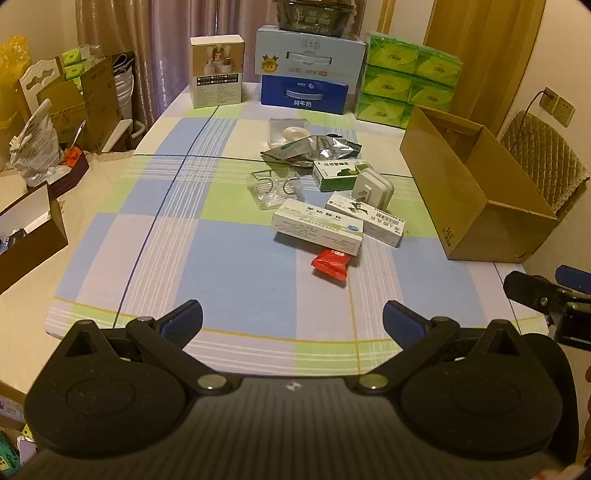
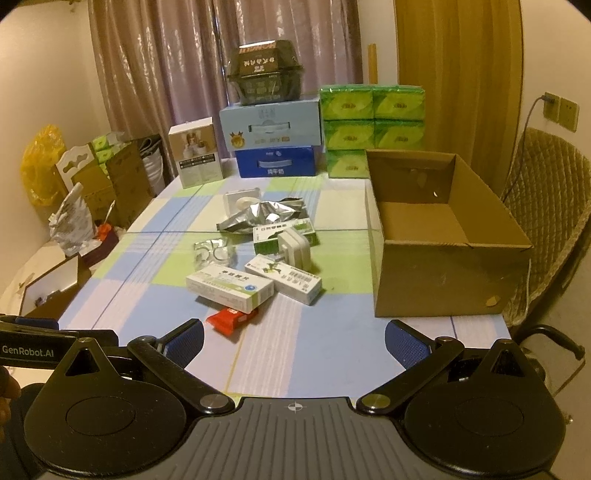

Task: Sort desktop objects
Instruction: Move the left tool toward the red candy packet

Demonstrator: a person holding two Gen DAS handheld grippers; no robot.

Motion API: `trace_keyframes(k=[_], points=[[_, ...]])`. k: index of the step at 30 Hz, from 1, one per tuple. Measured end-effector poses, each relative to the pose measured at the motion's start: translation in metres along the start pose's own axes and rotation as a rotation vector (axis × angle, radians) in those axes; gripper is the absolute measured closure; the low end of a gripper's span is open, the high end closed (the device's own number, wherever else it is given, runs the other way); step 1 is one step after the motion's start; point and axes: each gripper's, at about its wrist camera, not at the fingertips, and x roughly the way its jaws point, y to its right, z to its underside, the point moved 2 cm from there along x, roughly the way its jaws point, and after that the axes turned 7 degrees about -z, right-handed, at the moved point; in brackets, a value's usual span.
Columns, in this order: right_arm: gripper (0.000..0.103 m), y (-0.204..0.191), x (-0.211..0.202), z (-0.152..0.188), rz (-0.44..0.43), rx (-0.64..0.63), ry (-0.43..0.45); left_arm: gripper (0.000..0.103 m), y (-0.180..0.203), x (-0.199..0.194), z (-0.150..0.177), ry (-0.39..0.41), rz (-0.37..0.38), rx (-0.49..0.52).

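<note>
The red packet (image 2: 232, 320) is partly covered by the white medicine box (image 2: 229, 287) lying over its far end. The green medicine box (image 2: 275, 236) is half hidden behind the white plug adapter (image 2: 294, 249). The silver foil bag (image 1: 310, 149) covers the near edge of the clear case (image 1: 290, 133). Print on all the boxes is too small to read. The dark food container (image 1: 314, 16) on the back stack is cut off by the top edge in the left wrist view. The cardboard box (image 1: 476, 192) hides its own floor there.
</note>
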Motion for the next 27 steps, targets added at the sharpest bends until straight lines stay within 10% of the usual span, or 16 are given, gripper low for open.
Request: trace_keyframes(k=[27], points=[[0.002, 0.010, 0.015, 0.005, -0.003, 0.022, -0.027, 0.001, 0.001, 0.016, 0.000, -0.036, 0.025, -0.003]])
